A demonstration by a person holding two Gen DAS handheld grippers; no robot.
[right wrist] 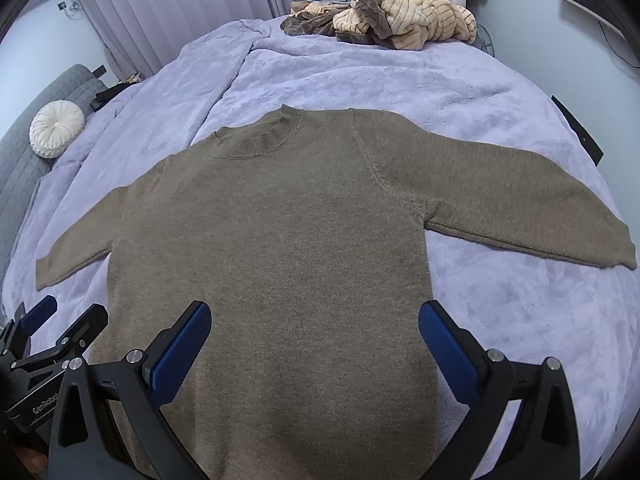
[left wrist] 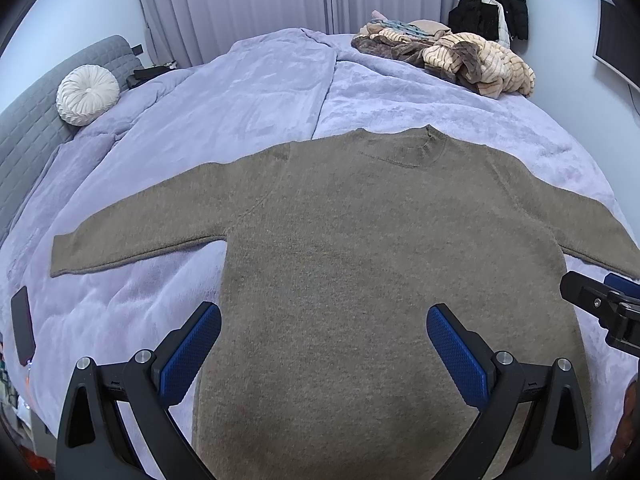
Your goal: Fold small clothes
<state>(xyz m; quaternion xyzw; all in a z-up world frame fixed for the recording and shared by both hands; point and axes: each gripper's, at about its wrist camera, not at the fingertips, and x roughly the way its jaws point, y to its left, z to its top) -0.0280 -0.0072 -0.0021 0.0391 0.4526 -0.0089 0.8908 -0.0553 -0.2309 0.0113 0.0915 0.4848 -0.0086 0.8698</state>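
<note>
Lavender blanket [left wrist: 240, 92] covers the bed. Brown sweater [left wrist: 360, 240] lies flat on it, sleeves out. Your left gripper [left wrist: 324, 344] and right gripper [right wrist: 314, 340] hover over its hem, jaws wide, holding nothing. "GenRobot" reads on the left gripper. Clothes pile [right wrist: 400, 16] beyond the sweater's collar.

I see a taupe knit sweater [left wrist: 360, 240] lying flat and unfolded, sleeves spread left and right, collar far, hem near me.

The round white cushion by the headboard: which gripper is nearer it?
Left. The left gripper is on the round white cushion's side of the sweater; the right gripper is farther across.
</note>
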